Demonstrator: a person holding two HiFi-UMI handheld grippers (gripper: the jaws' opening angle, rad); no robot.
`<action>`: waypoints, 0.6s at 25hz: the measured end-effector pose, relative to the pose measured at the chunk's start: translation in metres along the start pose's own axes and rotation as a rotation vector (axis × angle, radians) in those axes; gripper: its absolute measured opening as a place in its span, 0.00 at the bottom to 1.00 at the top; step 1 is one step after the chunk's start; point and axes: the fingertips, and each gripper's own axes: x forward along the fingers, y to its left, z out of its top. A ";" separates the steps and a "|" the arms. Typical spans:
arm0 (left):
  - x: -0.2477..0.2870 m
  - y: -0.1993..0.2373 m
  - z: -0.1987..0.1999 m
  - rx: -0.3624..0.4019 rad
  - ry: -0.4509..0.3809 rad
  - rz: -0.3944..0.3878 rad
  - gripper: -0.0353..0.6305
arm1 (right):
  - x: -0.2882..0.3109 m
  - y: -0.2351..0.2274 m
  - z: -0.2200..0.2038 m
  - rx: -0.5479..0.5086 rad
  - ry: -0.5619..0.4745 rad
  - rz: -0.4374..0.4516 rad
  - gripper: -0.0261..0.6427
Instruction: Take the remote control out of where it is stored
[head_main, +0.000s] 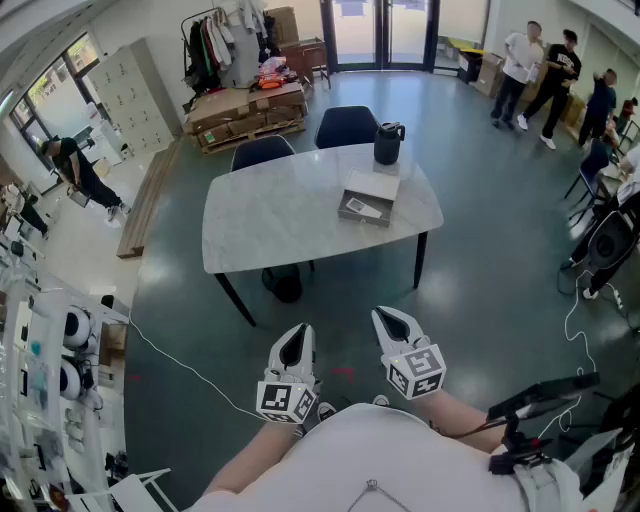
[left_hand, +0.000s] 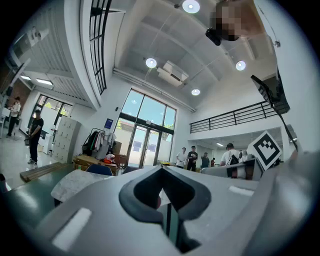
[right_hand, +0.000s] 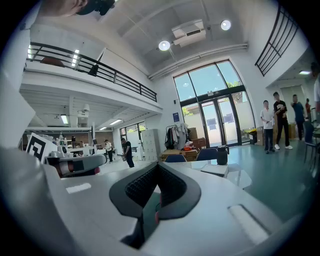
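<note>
left gripper (head_main: 293, 343): pressed together, empty, held off the near side of the table (head_main: 270, 225) | right gripper (head_main: 392, 325): pressed together, empty, same side | remote control (head_main: 362, 208): lay in open grey box (head_main: 373, 186) on table's far right part, near black jug (head_main: 388, 142)
</note>
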 end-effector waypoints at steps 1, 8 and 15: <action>0.001 -0.001 -0.001 0.001 0.001 -0.001 0.05 | 0.000 -0.001 -0.003 0.003 0.006 -0.003 0.07; 0.000 0.003 0.002 -0.005 -0.001 -0.001 0.05 | 0.004 -0.002 -0.005 0.012 0.027 -0.026 0.07; 0.002 0.012 0.009 -0.015 0.007 -0.003 0.05 | 0.012 0.001 -0.001 0.035 0.044 -0.033 0.07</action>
